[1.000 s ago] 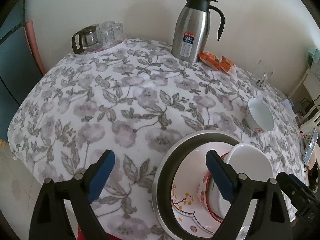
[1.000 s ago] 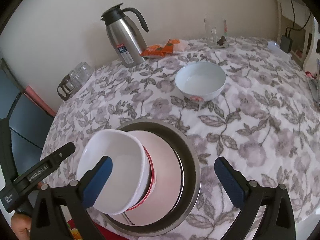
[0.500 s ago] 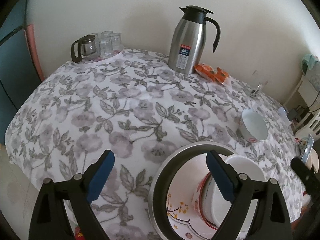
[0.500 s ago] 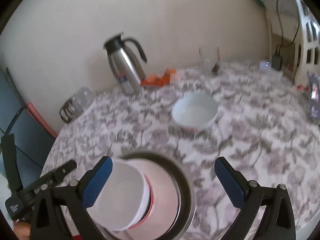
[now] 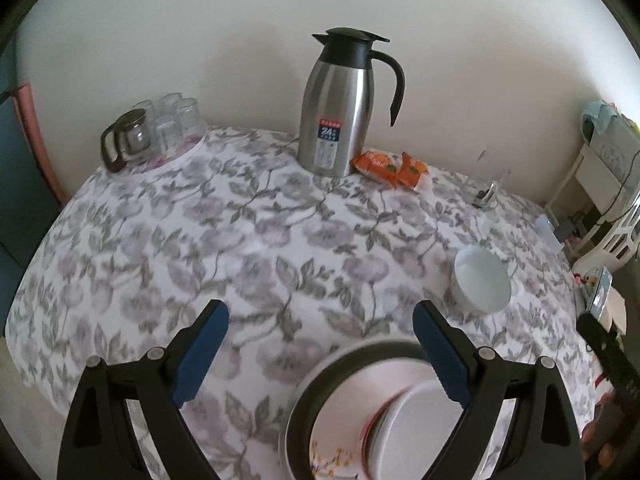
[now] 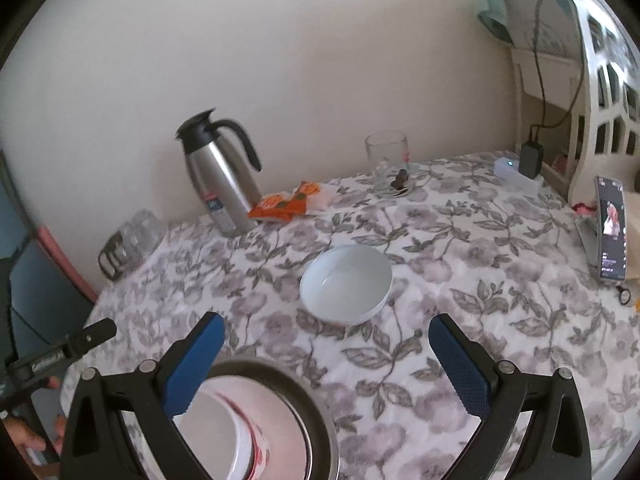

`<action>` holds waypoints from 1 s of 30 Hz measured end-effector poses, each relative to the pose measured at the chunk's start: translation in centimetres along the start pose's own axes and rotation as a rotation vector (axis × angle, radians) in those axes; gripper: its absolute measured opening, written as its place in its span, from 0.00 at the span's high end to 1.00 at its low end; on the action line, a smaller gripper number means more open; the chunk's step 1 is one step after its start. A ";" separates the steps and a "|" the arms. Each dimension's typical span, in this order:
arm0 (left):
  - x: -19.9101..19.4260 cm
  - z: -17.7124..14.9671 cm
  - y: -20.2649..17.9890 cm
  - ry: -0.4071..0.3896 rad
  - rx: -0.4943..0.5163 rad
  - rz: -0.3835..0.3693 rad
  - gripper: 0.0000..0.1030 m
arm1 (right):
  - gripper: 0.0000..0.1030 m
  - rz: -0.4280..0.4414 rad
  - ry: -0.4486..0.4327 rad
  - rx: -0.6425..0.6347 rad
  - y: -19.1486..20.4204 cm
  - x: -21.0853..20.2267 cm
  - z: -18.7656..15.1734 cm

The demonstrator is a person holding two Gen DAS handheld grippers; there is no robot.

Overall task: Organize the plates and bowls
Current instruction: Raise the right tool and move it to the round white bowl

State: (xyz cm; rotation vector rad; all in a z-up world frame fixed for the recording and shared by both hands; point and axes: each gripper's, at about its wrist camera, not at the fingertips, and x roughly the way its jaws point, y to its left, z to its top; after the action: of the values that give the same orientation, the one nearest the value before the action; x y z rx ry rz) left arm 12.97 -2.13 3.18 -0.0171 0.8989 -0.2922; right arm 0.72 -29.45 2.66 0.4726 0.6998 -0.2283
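Observation:
A steel pan point(image 5: 320, 380) point(image 6: 304, 412) sits at the near edge of the floral table. It holds a flower-patterned plate point(image 5: 336, 440) and a tilted white bowl with a red rim point(image 5: 408, 428) point(image 6: 224, 428). A second white bowl point(image 5: 482, 285) point(image 6: 346, 284) stands alone on the cloth, beyond the pan. My left gripper point(image 5: 320, 352) is open and empty above the pan's left rim. My right gripper point(image 6: 326, 364) is open and empty, between the pan and the lone bowl.
A steel thermos jug point(image 5: 340, 108) point(image 6: 218, 176) stands at the back by the wall, with orange snack packets point(image 5: 392, 168) point(image 6: 292, 202) beside it. A tray of glasses point(image 5: 160, 132) is back left. A drinking glass point(image 6: 390, 164) and a phone point(image 6: 610, 228) are on the right.
Both grippers have pulled back and up from the pan. The views now take in more of the table and wall; the pan sits lower in both frames. Nothing was picked up.

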 end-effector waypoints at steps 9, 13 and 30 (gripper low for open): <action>1.8 5.7 -3.5 0.019 0.103 -0.043 0.10 | 0.00 0.008 0.053 0.136 -4.3 3.0 2.0; 3.7 7.2 -6.6 0.078 0.142 -0.112 0.21 | 0.06 0.026 0.082 0.181 -5.8 4.7 2.4; 18.2 5.4 -16.3 0.413 0.327 -0.143 0.34 | 0.26 0.074 0.245 0.233 -7.4 14.1 1.0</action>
State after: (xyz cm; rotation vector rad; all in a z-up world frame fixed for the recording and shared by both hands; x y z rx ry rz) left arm 23.82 -23.05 -5.20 0.2920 1.2524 -0.5878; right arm 9.20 -36.99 -8.52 0.7563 0.8977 -0.1843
